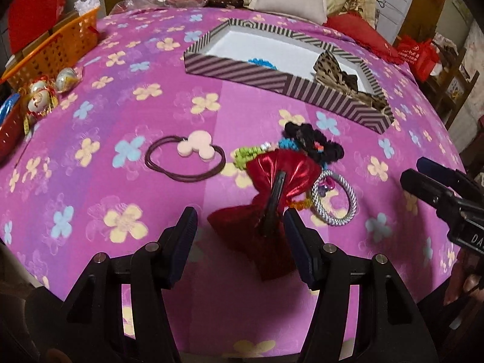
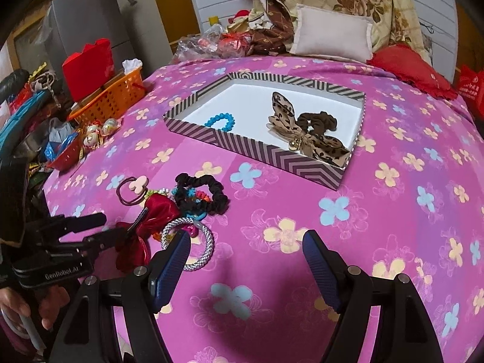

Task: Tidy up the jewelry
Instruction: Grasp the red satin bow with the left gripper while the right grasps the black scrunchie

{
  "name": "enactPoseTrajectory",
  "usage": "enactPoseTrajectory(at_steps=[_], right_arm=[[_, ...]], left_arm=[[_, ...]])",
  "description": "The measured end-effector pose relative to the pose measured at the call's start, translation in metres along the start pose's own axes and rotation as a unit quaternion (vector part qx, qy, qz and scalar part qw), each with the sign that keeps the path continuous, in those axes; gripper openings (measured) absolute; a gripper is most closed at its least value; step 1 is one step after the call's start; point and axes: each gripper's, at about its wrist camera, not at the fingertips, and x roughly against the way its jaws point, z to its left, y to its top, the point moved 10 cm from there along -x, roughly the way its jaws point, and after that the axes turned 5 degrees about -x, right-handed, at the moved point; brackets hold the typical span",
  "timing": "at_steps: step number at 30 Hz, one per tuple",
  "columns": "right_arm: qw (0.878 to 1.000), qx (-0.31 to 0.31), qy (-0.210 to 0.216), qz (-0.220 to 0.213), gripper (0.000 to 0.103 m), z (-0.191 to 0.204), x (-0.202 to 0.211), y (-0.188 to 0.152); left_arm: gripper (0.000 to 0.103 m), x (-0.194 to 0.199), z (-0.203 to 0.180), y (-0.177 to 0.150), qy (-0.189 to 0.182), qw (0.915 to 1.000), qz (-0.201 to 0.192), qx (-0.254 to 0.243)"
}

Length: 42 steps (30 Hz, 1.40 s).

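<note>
A striped box (image 1: pixel 242 74) (image 2: pixel 257 151) lies on the pink flowered cloth and holds a blue bead bracelet (image 2: pixel 220 121), a leopard bow (image 2: pixel 302 127) and a brown scrunchie (image 2: pixel 319 121). In front of it lies a pile: a red satin bow clip (image 1: pixel 272 190) (image 2: pixel 145 224), a black scrunchie (image 1: pixel 314 142) (image 2: pixel 202 193), a silver braided ring (image 1: pixel 335 199) (image 2: pixel 187 242) and a pink-charm hair tie (image 1: pixel 187 157) (image 2: pixel 133 189). My left gripper (image 1: pixel 240 230) (image 2: pixel 99 227) is open around the red bow's near end. My right gripper (image 2: pixel 246 257) (image 1: pixel 423 175) is open and empty, right of the pile.
An orange basket (image 1: pixel 57 45) (image 2: pixel 112 96) and small figurines (image 1: pixel 39 96) sit at the cloth's left edge. Pillows (image 2: pixel 332 36) and a red cushion (image 2: pixel 408 69) lie behind the box. Clutter stands off the left side.
</note>
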Motion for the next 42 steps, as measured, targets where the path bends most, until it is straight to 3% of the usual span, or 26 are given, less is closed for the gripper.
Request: enactPoseTrajectory(at_steps=[23,25,26,29,35,39,42], right_arm=[[1.0,-0.003,0.007,0.011,0.074,0.002,-0.011,-0.002],[1.0,0.0,0.009,0.013,0.074,0.003,-0.013,-0.002],[1.0,0.001,0.011,0.014,0.074,0.004,-0.014,0.0],[1.0,0.007,0.017,0.017,0.074,0.01,-0.02,0.003],[0.999,0.03,0.042,0.014,0.074,0.032,-0.034,0.015],[0.997,0.043,0.053,0.024,0.057,0.046,-0.047,0.019],[0.996,0.058,0.057,0.029,0.054,0.057,-0.058,0.02]], left_arm=[[0.059,-0.02,-0.011,-0.002,-0.011,0.9999,0.012,-0.001],[0.053,-0.021,-0.012,-0.001,-0.016,0.9998,0.009,-0.002],[0.038,-0.021,-0.012,-0.001,-0.018,0.9998,0.008,-0.002],[0.023,-0.021,-0.013,-0.001,-0.024,0.9997,0.008,-0.005],[0.017,-0.014,-0.005,0.0,-0.032,0.9994,-0.001,0.013],[0.017,-0.007,0.007,0.001,-0.022,0.9994,-0.009,0.023],[0.017,-0.005,0.012,0.002,-0.016,0.9995,-0.011,0.026]])
